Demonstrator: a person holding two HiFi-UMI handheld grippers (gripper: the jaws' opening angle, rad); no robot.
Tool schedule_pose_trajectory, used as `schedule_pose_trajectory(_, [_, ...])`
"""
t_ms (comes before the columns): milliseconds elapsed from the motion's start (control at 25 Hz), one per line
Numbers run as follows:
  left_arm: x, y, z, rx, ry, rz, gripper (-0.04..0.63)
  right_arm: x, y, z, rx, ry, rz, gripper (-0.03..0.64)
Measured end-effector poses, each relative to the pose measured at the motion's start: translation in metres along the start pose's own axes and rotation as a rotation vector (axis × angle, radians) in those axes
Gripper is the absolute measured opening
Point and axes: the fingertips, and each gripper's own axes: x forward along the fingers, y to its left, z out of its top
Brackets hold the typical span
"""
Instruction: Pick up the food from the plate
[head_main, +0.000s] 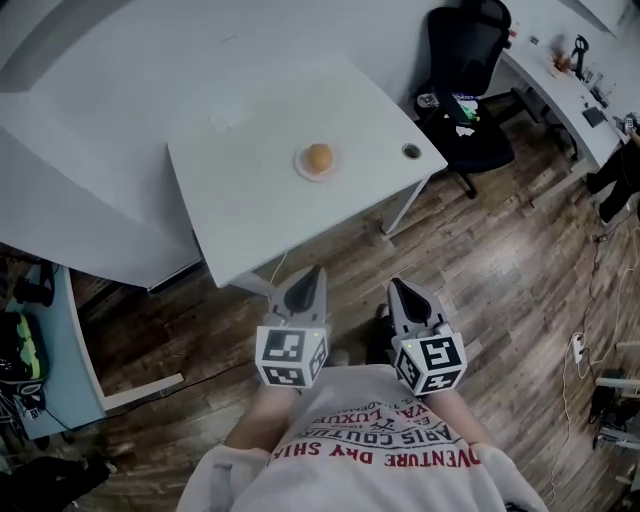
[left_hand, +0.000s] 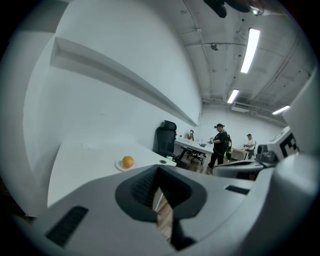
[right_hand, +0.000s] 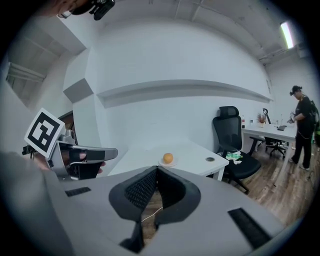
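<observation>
A round orange food item (head_main: 318, 156) lies on a small white plate (head_main: 303, 168) toward the right side of a white table (head_main: 240, 200). Both grippers hang close to the person's body over the wooden floor, short of the table's near edge. My left gripper (head_main: 309, 273) is shut with nothing in it, and my right gripper (head_main: 398, 288) beside it is also shut and empty. In the left gripper view the food (left_hand: 128, 161) sits far beyond the closed jaw tips (left_hand: 159, 170). The right gripper view shows the food (right_hand: 168, 158) ahead of the shut gripper (right_hand: 156, 170).
A round cable hole (head_main: 411, 151) sits near the table's right corner. A black office chair (head_main: 465, 70) stands right of the table, with a long desk (head_main: 560, 90) behind it. People (left_hand: 218, 145) stand far off. A light blue cabinet (head_main: 60, 350) is at the left.
</observation>
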Motion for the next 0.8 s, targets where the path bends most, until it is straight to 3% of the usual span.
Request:
schedule_pose_trajectory(360, [0.073, 0.033, 0.026, -0.036, -0.018, 0.143, 0.006, 0.087, -0.048, 0.034, -0.044, 0.013, 0.13, 0.011])
schedule_pose_trajectory(800, [0.182, 0.044, 0.068, -0.075, -0.048, 0.356, 0.006, 0.187, -0.137, 0.11, -0.165, -0.003, 0.327, 0.011])
